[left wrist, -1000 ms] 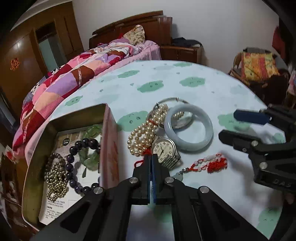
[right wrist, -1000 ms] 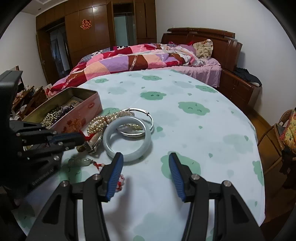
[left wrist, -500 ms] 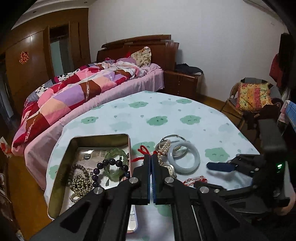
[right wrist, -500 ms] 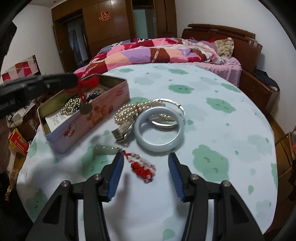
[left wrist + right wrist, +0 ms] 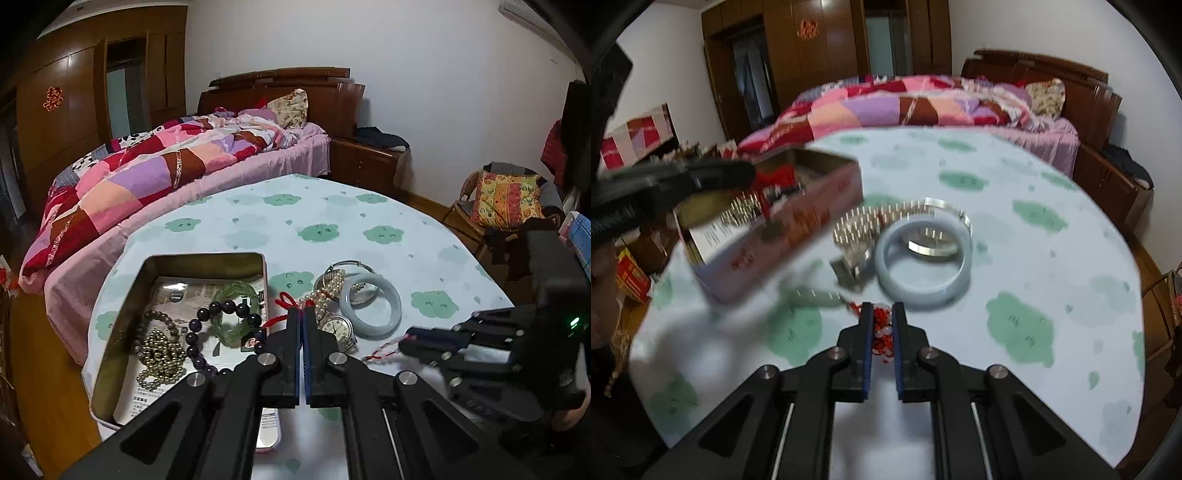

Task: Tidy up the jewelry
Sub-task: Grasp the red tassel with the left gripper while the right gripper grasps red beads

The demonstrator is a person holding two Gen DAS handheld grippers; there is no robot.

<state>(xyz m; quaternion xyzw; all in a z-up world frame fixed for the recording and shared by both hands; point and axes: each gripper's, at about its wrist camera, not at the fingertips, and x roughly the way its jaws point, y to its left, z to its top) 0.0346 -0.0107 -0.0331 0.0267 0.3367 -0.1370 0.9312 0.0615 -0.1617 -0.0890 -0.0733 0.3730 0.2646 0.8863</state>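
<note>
My left gripper (image 5: 302, 314) is shut on a red cord pendant (image 5: 282, 308) and holds it in the air at the right edge of the open tin box (image 5: 110, 325). The right wrist view shows the pendant (image 5: 772, 229) dangling beside the box (image 5: 812, 218). My right gripper (image 5: 882, 312) is shut on the red bead tassel (image 5: 881, 326) on the table. A pale jade bangle (image 5: 370, 306), a watch (image 5: 338, 328), pearl strands (image 5: 325, 291) and a silver bangle (image 5: 341, 265) lie between box and right gripper.
The box holds a green bangle (image 5: 236, 310), dark purple beads (image 5: 221, 321) and gold beads (image 5: 160, 350) on a paper. The round table (image 5: 332, 221) has a cloud-print cloth. A bed (image 5: 166, 166) stands behind, a chair (image 5: 506, 203) at the right.
My left gripper has lifted the red cord pendant off the table and carried it up and left toward the box. My right gripper has closed on the red bead tassel.
</note>
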